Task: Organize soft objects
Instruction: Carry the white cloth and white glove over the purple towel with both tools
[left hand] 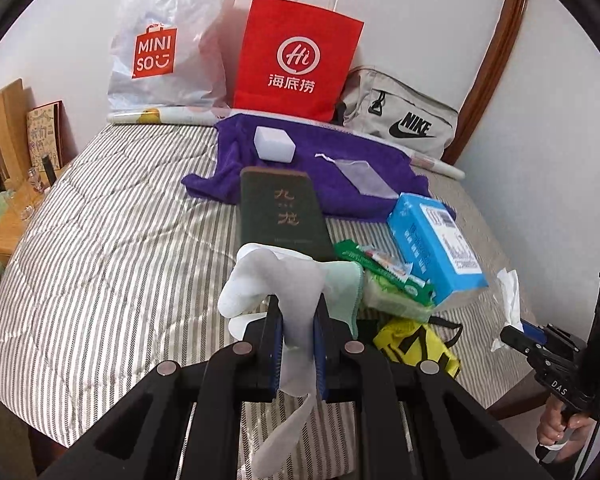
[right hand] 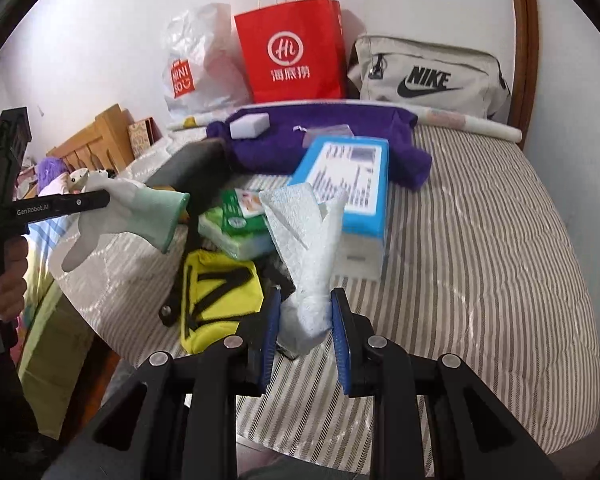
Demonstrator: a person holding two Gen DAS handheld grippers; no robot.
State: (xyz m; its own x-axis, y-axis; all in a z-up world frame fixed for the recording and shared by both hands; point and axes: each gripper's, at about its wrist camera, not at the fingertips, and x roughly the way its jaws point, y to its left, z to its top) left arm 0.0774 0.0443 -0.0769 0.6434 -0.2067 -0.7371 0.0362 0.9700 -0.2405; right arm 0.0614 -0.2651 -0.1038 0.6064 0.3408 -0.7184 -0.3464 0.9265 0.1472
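My left gripper (left hand: 298, 312) is shut on a white sock with a pale green cuff (left hand: 276, 280), lifted off the striped bed (left hand: 120, 240). In the right wrist view that sock (right hand: 140, 208) hangs from the left gripper (right hand: 106, 198) at the left. My right gripper (right hand: 306, 312) is shut on a crumpled white paper towel (right hand: 308, 240), held above the bed; the left wrist view shows this towel (left hand: 508, 300) at the far right. A purple towel (left hand: 320, 160) lies spread at the back with a white block (left hand: 274, 144) on it.
A dark green book (left hand: 280, 212), blue tissue box (left hand: 436, 248), green wipes pack (left hand: 384, 276) and yellow pouch (left hand: 416, 340) crowd the bed's middle. A Miniso bag (left hand: 168, 40), red paper bag (left hand: 296, 56) and Nike bag (left hand: 404, 120) line the wall. A wooden nightstand (left hand: 8, 224) stands left.
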